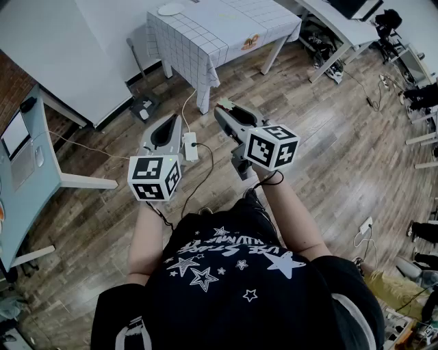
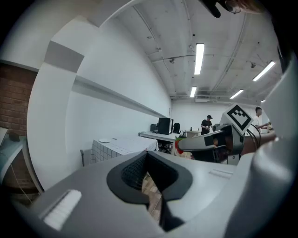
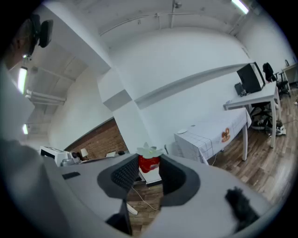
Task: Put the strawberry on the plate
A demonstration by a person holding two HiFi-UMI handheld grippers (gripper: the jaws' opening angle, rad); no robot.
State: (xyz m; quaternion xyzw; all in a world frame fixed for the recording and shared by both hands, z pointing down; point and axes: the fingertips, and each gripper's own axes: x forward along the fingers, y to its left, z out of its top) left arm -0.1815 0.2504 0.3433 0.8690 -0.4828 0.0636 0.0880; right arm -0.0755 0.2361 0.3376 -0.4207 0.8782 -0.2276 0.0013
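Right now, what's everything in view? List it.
table: 1, white checked cloth, ahead across the floor
plate: 1, white, on the table's far corner
strawberry: 1, red with pale green leaves, between the right gripper's jaws
power strip: 1, white, on the floor under the grippers
desk: 1, pale blue, at the left edge
floor: brown wood planks
left gripper: 1, grey, jaws together, empty
right gripper: 1, grey, shut on the strawberry
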